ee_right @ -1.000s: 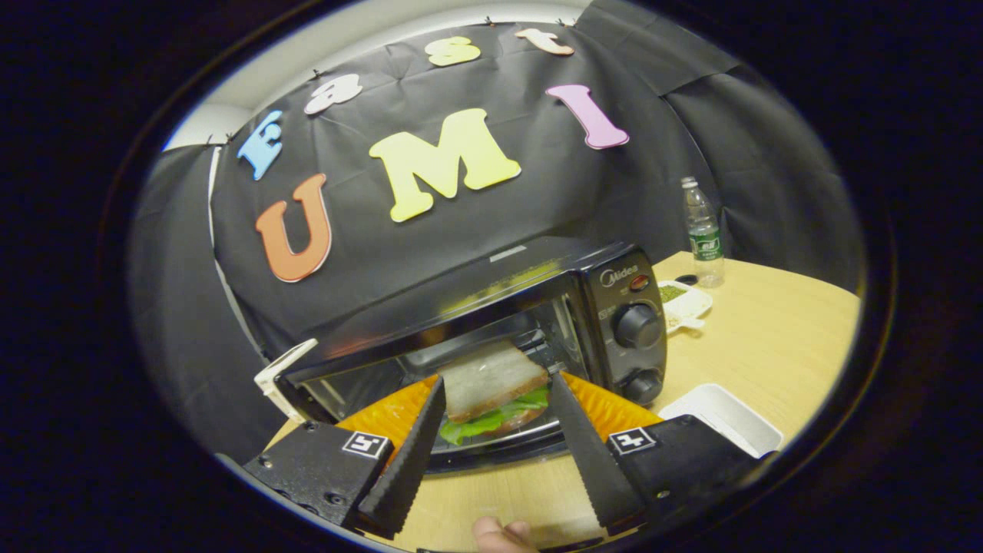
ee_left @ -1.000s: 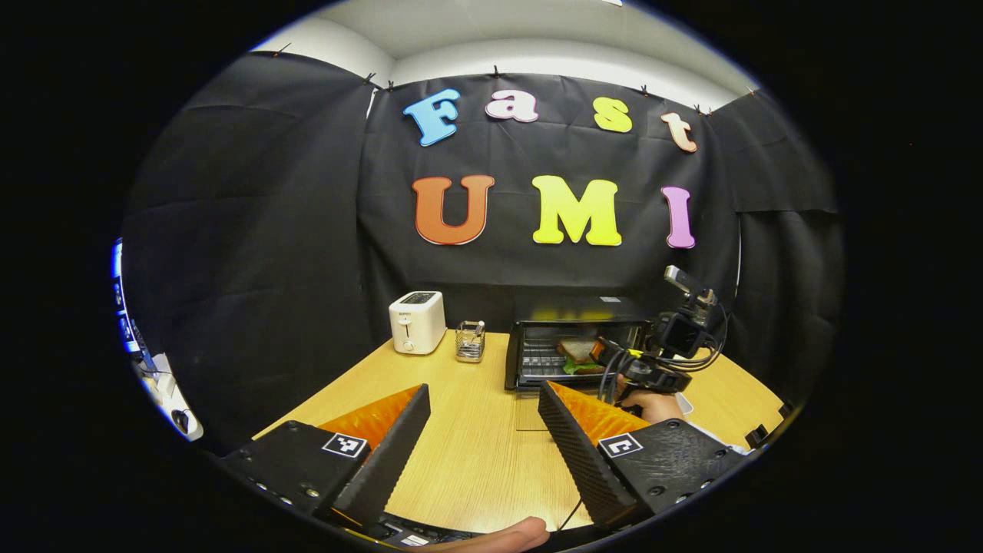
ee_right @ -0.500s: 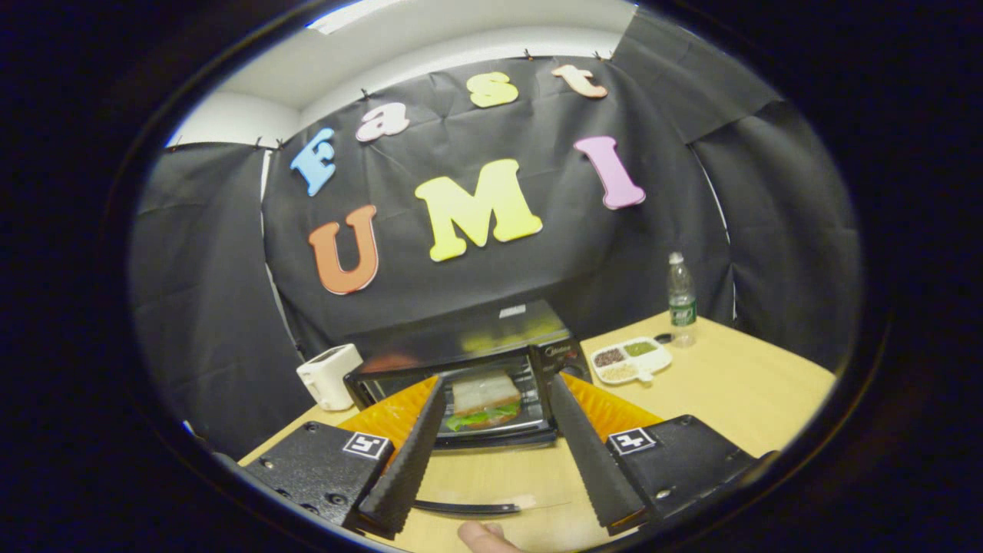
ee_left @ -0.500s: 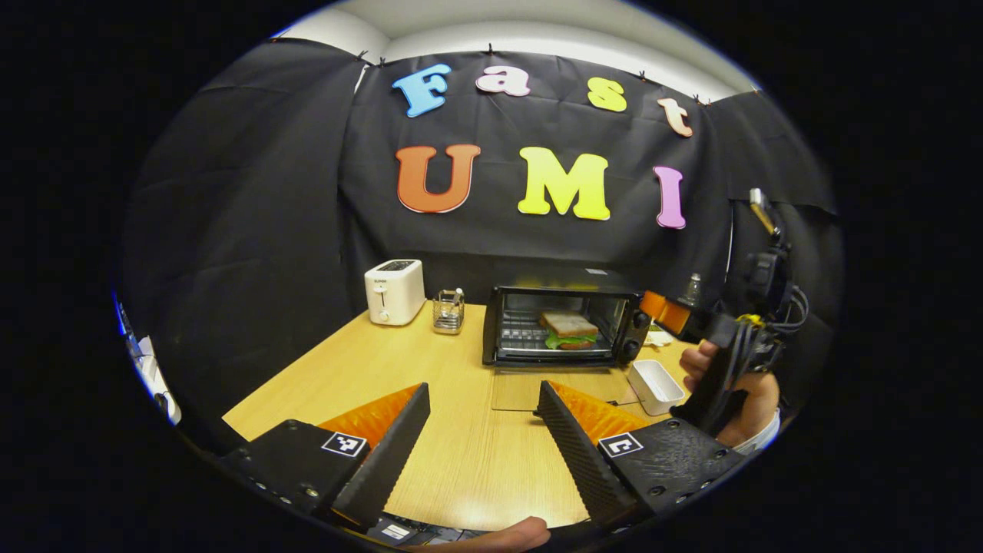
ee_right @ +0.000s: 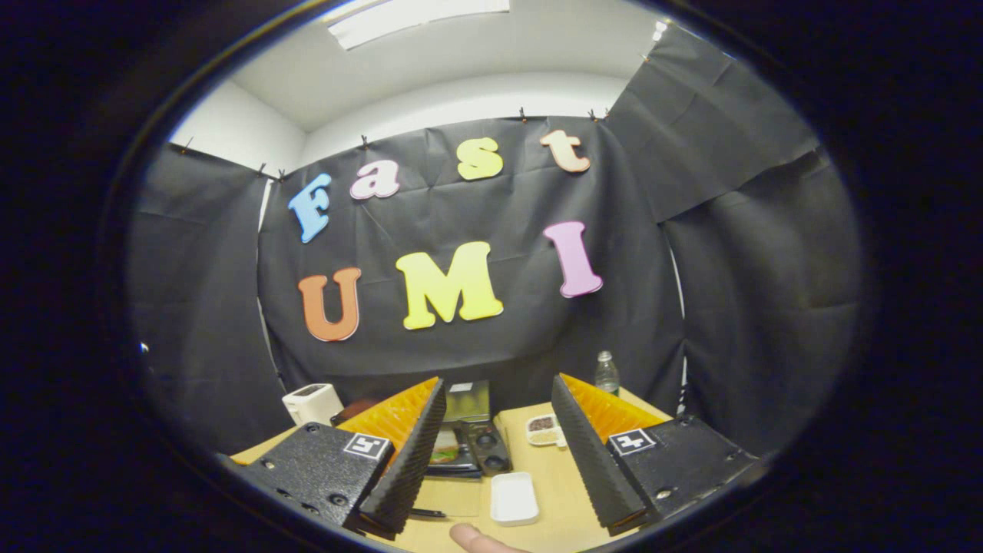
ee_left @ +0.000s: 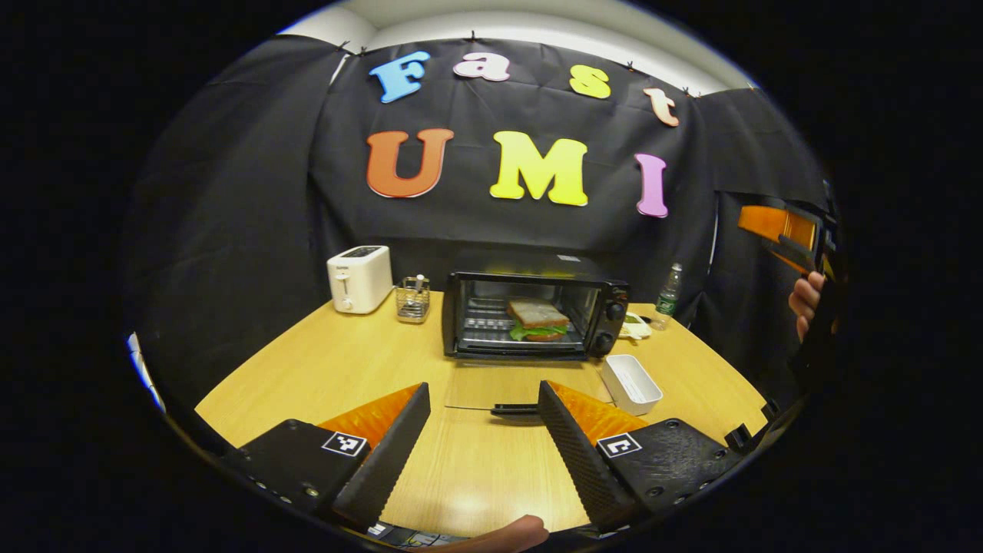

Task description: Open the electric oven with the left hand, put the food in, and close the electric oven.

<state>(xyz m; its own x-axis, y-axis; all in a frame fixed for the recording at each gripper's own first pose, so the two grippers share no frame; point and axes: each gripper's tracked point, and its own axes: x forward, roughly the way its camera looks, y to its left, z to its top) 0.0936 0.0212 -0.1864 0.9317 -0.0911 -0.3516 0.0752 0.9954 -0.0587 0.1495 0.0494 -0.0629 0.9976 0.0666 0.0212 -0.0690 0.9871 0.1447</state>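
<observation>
The black electric oven [ee_left: 530, 311] stands at the back of the wooden table, its glass door [ee_left: 522, 382] folded down flat toward me. On the rack inside lies a sandwich [ee_left: 537, 319] of bread and lettuce. My left gripper [ee_left: 484, 390] hovers open over the table in front of the door's handle [ee_left: 514, 409], holding nothing. At the far right edge of the left gripper view, a hand holds the right gripper [ee_left: 779, 229] high and away from the oven. In the right gripper view, the right gripper [ee_right: 498, 382] is open and empty, far above the oven [ee_right: 472, 442].
A white toaster [ee_left: 359, 278] and a wire holder [ee_left: 412, 301] stand left of the oven. An empty white tray [ee_left: 631, 382] lies to the oven's right front. Behind it are a water bottle [ee_left: 668, 290] and a small sectioned dish [ee_right: 545, 430].
The right gripper has drawn back out of the oven and risen high to the right, leaving the sandwich on the rack. The left gripper has backed off, still open.
</observation>
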